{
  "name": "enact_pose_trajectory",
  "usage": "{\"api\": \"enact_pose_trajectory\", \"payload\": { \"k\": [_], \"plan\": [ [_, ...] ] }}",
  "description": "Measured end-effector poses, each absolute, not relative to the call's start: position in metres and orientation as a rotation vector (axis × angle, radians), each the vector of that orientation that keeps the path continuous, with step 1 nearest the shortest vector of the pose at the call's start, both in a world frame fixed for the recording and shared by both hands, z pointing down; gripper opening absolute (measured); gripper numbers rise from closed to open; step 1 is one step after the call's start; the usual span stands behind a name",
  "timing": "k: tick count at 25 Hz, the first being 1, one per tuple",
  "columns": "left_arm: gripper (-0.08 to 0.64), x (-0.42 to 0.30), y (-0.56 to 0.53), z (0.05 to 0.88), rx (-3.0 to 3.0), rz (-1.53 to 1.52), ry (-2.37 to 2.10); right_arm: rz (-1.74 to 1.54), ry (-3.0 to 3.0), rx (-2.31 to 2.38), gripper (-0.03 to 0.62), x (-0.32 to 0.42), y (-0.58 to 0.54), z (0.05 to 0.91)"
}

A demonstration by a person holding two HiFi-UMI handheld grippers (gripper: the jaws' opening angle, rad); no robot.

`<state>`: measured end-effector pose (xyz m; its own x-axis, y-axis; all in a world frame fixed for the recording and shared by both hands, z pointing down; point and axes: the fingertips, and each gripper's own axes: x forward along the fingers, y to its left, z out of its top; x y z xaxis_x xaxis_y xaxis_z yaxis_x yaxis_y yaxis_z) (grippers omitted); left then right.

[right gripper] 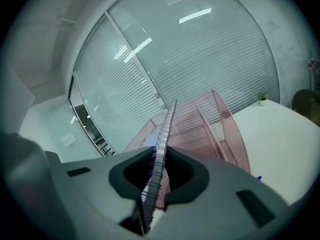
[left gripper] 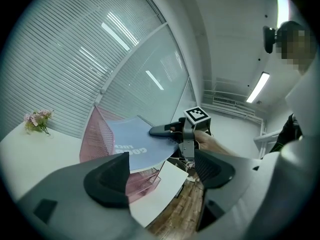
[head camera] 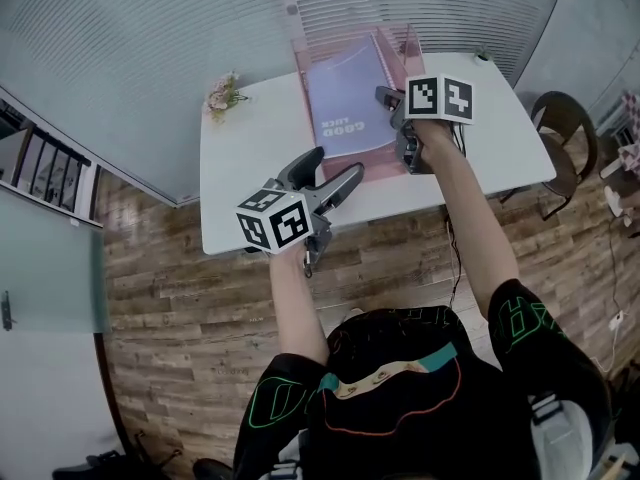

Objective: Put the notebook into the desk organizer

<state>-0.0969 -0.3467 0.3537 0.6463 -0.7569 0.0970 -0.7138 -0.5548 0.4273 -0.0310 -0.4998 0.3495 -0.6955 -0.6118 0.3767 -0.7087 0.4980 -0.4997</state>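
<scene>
Right gripper [right gripper: 156, 171] pinches pale-blue spiral-bound notebook [head camera: 345, 93] over pink mesh desk organizer [head camera: 412, 48], upper centre; lower it level; left gripper [head camera: 340, 165] spread, empty.

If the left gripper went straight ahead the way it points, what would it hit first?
Most likely the near edge of the notebook, which the right gripper holds at the desk organizer; depth is hard to judge.
</scene>
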Motion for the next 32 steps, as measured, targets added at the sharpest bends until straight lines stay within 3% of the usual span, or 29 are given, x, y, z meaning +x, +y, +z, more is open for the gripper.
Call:
{"api": "enact_pose_trajectory", "payload": {
  "k": [14, 19, 21, 23, 24, 30, 32],
  "plan": [
    [0.382, -0.081, -0.339, 0.351, 2.494, -0.185, -1.119, -0.241, -2.285, 1.401, 0.187, -0.040, -0.494, 0.331],
    [0.364, -0.082, -0.341, 0.346, 2.502, -0.221, -1.146, -0.300, -2.439, 1.399, 0.183, -0.041, -0.482, 0.303],
    [0.318, -0.084, -0.341, 0.344, 2.513, -0.226, -1.196, -0.267, -2.526, 1.384, 0.149, -0.037, -0.472, 0.300],
    [0.268, -0.088, -0.342, 0.344, 2.525, -0.226, -1.268, -0.235, -2.602, 1.386, 0.030, -0.030, -0.462, 0.298],
    [0.231, -0.091, -0.343, 0.344, 2.528, -0.228, -1.309, -0.219, -2.638, 1.377, 0.012, -0.027, -0.456, 0.297],
    [0.010, -0.093, -0.351, 0.348, 2.526, -0.210, -1.463, -0.151, -2.777, 1.216, 0.002, -0.023, -0.418, 0.312],
    [-0.008, -0.092, -0.351, 0.352, 2.523, -0.202, -1.485, -0.148, -2.807, 1.107, 0.003, -0.030, -0.402, 0.324]
  ]
}}
